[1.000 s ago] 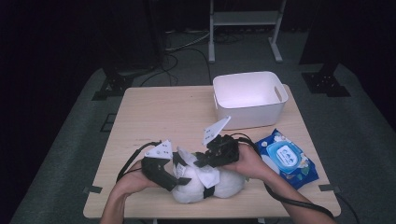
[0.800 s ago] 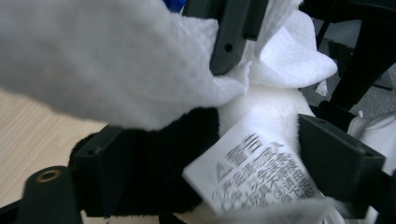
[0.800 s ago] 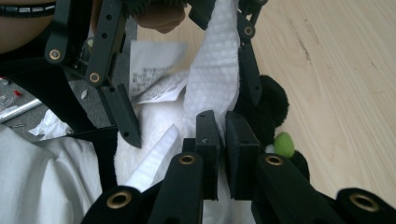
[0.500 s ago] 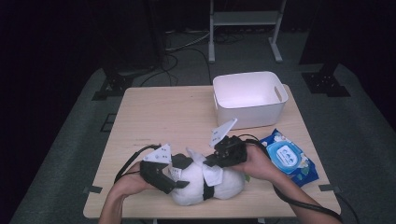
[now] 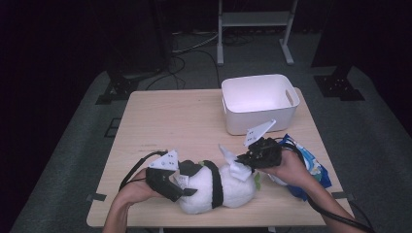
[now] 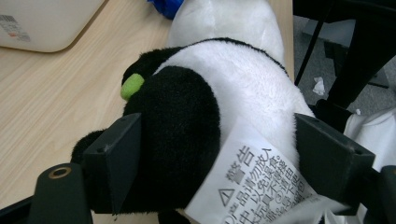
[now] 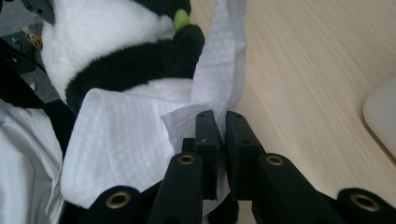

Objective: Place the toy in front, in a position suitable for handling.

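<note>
While I watch from the high view, the stuffed panda (image 5: pixel 218 187) lies on its side near the front edge of the bench (image 5: pixel 175 121), between my two hands. My left gripper (image 5: pixel 170 180) sits at the toy's left end, its fingers set around a black part of the plush. My right gripper (image 5: pixel 252 159) is at the toy's right end, and a white wipe (image 5: pixel 232 162) rises from its fingers over the panda's white body. Behind the right hand lies a blue pack of wipes (image 5: pixel 311 165), and farther back stands a white tub (image 5: pixel 260 102), well apart from the toy.

From the left gripper view, the two black fingers (image 6: pixel 114 161) stand wide on either side of a black limb of the panda (image 6: pixel 177 126). The left finger touches the plush; the right one stands just beside a printed paper tag (image 6: pixel 252 182). These jaws have just been closing with the toy between them, but I cannot tell whether both pads press on it. A small green patch (image 6: pixel 132 85) shows on the black fur.

From the right gripper view, the fingers (image 7: pixel 205 130) are clenched tight on a fold of the wipe (image 7: pixel 126 140). One end of the sheet drapes over the panda (image 7: pixel 112 42); a strip stands up past the fingers above the bench (image 7: pixel 303 70).
</note>
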`<state>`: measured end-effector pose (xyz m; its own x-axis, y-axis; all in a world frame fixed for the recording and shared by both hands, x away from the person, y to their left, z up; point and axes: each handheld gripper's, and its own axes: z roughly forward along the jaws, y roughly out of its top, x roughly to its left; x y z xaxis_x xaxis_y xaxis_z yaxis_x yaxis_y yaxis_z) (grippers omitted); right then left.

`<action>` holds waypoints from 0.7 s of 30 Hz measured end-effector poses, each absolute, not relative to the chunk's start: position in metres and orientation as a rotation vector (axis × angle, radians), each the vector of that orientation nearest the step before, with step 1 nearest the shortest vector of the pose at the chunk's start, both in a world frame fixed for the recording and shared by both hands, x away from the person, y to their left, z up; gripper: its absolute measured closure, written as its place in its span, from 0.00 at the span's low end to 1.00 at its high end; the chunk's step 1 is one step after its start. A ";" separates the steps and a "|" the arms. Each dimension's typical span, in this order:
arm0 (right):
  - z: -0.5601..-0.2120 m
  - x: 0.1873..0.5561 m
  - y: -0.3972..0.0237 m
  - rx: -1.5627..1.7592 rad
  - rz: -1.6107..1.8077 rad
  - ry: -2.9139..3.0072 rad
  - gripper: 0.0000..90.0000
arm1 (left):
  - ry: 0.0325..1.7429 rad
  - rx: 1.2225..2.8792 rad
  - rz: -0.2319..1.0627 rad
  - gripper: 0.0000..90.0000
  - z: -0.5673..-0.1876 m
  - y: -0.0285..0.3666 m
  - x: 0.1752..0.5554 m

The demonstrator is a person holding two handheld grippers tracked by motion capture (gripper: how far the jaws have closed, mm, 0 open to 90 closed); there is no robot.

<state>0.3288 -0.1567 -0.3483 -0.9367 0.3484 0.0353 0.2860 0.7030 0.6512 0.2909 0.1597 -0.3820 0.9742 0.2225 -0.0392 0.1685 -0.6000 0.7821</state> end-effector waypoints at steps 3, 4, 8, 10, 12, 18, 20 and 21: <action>-0.352 0.330 -0.166 0.552 1.065 2.820 0.93 | 0.272 2.226 0.076 0.21 -0.382 0.160 0.291; -0.352 0.329 -0.167 0.553 1.066 2.822 0.93 | 0.274 2.222 0.075 0.21 -0.382 0.159 0.290; -0.352 0.328 -0.166 0.547 1.070 2.824 0.93 | 0.277 2.224 0.081 0.20 -0.380 0.158 0.290; -0.352 0.329 -0.161 0.542 1.095 2.835 0.93 | 0.273 2.222 0.075 0.20 -0.381 0.159 0.290; -0.351 0.329 -0.153 0.522 1.091 2.840 0.93 | 0.269 2.224 0.076 0.20 -0.381 0.159 0.290; -0.344 0.329 -0.121 0.442 1.142 2.862 0.93 | 0.267 2.225 0.086 0.20 -0.380 0.158 0.289; -0.344 0.327 -0.106 0.389 1.164 2.876 0.93 | 0.266 2.223 0.085 0.20 -0.380 0.158 0.289; -0.343 0.326 -0.098 0.369 1.170 2.889 0.93 | 0.269 2.219 0.082 0.20 -0.381 0.158 0.289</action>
<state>0.3258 -0.0978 -0.3430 -0.9723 0.2177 0.0848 0.2153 0.6945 0.6866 0.2890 0.1583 -0.3808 0.9745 0.2216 -0.0355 0.1638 -0.5943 0.7874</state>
